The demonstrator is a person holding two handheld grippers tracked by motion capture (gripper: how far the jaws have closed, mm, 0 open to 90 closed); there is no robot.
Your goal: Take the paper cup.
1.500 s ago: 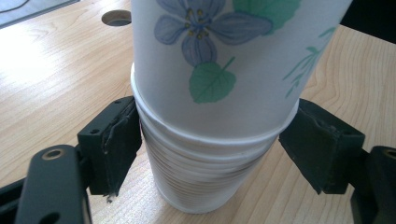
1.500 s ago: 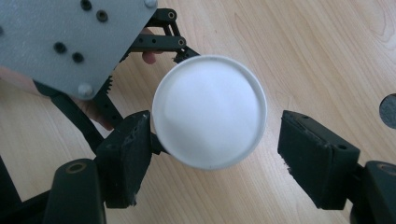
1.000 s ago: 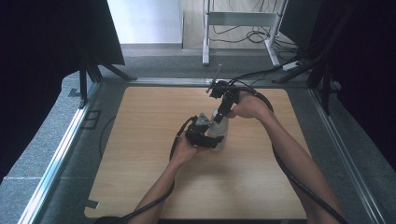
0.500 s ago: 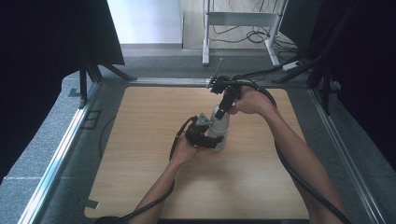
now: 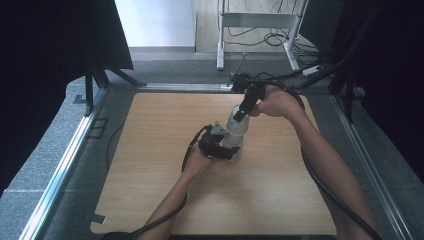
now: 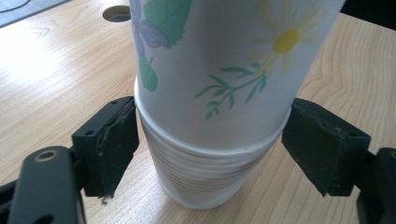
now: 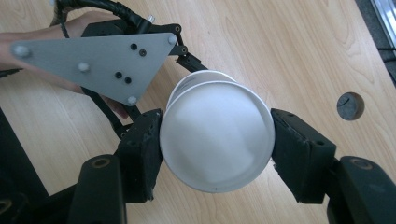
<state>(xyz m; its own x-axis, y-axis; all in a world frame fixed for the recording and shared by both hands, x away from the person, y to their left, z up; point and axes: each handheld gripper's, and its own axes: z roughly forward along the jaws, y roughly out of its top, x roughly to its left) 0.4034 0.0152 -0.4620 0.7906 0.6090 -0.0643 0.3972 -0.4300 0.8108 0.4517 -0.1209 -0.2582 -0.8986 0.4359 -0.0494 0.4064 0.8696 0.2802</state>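
Item: stack of white paper cups (image 6: 205, 182), nested upside down, standing near the middle of the tabletop.
Top piece: white paper cup with printed daisies and green leaves (image 6: 224, 65), base up, half drawn off the stack; from the right gripper view its plain white bottom (image 7: 217, 140) faces the camera.
Right claw (image 7: 217, 140): pressed against both sides of the flowered cup near its base, pinching it from above.
Left claw (image 6: 205, 140): set either side of the stack at the level of the flowered cup's rim; its jaws have just been opening, the left pad about at the rim, the right pad standing off, so no firm hold.
Progress: judged partway; the top cup is gripped and partly raised, but its rim overlaps the cups beneath.
Remaining: likely to lift it fully free and set it down apart.
Surface: light wood-grain tabletop (image 5: 160, 165), with a round cable hole (image 7: 350, 105).
Surroundings: metal rails along the tabletop edges, grey carpet floor (image 5: 50, 145), black drapes at both sides, white metal frame (image 5: 255, 22) with cables beyond.
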